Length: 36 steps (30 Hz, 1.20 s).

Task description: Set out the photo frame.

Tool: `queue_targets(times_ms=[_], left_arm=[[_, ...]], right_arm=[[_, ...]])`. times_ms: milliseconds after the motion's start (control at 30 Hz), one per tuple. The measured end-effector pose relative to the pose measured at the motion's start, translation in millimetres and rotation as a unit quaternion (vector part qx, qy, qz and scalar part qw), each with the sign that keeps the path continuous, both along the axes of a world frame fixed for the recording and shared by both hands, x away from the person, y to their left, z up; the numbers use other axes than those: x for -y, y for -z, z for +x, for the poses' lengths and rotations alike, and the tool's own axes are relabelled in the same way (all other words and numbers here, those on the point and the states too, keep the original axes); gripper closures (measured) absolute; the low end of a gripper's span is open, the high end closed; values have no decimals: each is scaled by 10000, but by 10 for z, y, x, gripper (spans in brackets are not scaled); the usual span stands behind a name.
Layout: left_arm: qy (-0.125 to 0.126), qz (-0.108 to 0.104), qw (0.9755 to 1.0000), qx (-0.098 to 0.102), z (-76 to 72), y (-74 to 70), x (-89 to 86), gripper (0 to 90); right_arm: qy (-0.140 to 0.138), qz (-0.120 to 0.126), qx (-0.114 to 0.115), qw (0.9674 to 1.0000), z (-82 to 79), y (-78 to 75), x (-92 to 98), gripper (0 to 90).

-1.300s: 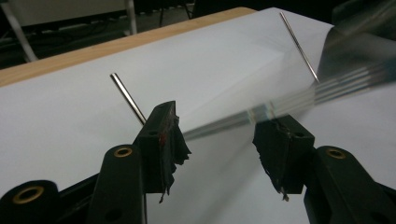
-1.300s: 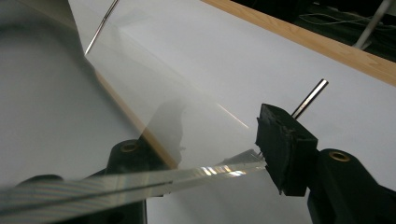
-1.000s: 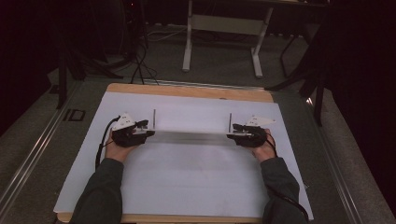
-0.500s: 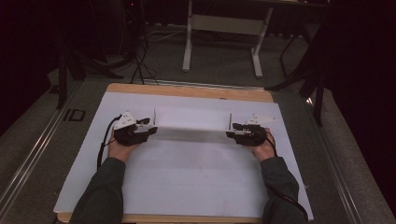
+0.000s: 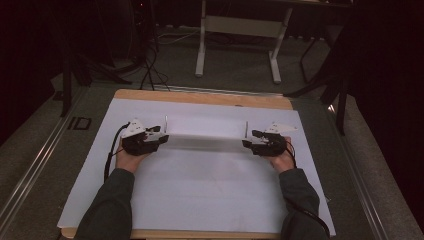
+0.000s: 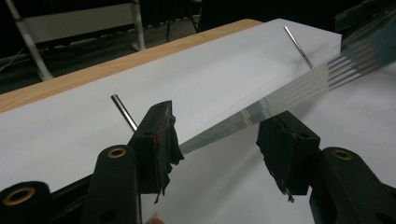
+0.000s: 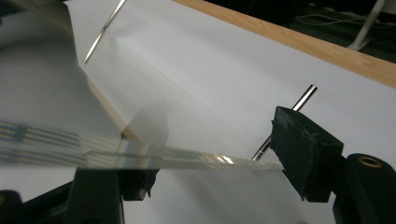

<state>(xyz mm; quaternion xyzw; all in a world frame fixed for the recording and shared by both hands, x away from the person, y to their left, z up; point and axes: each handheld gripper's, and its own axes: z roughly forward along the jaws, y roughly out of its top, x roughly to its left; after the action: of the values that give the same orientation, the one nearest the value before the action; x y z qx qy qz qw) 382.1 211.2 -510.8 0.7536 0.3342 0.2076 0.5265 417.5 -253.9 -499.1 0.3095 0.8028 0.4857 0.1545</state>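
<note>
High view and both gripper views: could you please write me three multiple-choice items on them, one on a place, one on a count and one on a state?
1. Where does the clear strip lie?
A. On the floor beyond the table
B. Across the white sheet, running from one metal pin to the other
C. On the bare wood at the far edge

2. How many metal pins are there?
A. One
B. Two
C. Four

3. How do the pins stand?
A. Upright, rising out of the sheet
B. Lying flat
C. Stacked on each other

Answers:
1 B, the clear strip spans the white sheet between the pins.
2 B, the metal pins show one at each end of the strip.
3 A, both rise thin and straight above the sheet.
</note>
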Motion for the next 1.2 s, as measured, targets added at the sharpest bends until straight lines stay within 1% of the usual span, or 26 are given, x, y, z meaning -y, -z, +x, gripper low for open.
queue_targets(times_ms=[67,100,133,200,233,267,300,333,433,467,500,633,667,733,800,933,1033,1133,1200], left_arm=[[2,-22,10000,-3,4,3,-2,461],[2,-22,10000,-3,4,3,-2,461],[-6,-42,10000,-21,9,0,-1,461],[-22,-56,10000,-40,16,-6,-1,461],[-22,-56,10000,-40,16,-6,-1,461],[-42,-98,9999,-47,26,-9,-5,461],[-42,-98,9999,-47,26,-9,-5,461],[-51,-166,9998,-52,33,-6,-7,461],[-74,-184,9998,-43,38,-7,-6,461],[-96,-207,9997,-47,44,-10,-5,461],[-96,-207,9997,-47,44,-10,-5,462],[-162,-265,9995,-58,58,-17,1,462],[-170,-264,9995,-54,63,-20,1,463],[-177,-280,9994,-56,69,-22,2,464],[-201,-310,9993,-58,72,-22,7,464],[-281,-354,9990,-19,83,-21,16,464],[-354,-351,9988,12,89,-31,31,468],[-435,-275,9987,67,99,-53,51,477],[-510,-281,9982,108,106,-60,67,482]], right_arm=[[-36,36,91,9999,-13,-2,12,342],[-36,36,91,9999,-13,-2,12,342],[-82,74,171,9998,-28,-8,20,359],[-92,105,215,9997,-41,-8,29,388],[-92,105,215,9997,-41,-8,29,388],[-78,162,279,9995,-51,-2,39,416],[-78,162,279,9995,-51,-2,39,416],[-45,235,305,9992,-56,5,46,424],[-26,262,333,9991,-56,6,55,431],[-43,311,325,9990,-55,8,55,464],[-45,333,326,9989,-55,8,55,474],[-21,366,333,9988,-52,8,52,479],[53,392,312,9987,-39,12,47,465],[108,403,301,9987,-33,19,37,468],[122,383,319,9987,-30,22,30,468],[209,261,424,9985,-20,33,-16,496],[311,199,477,9982,-19,28,-48,498],[397,129,560,9976,-24,17,-71,504],[466,90,603,9971,-20,6,-88,506]])
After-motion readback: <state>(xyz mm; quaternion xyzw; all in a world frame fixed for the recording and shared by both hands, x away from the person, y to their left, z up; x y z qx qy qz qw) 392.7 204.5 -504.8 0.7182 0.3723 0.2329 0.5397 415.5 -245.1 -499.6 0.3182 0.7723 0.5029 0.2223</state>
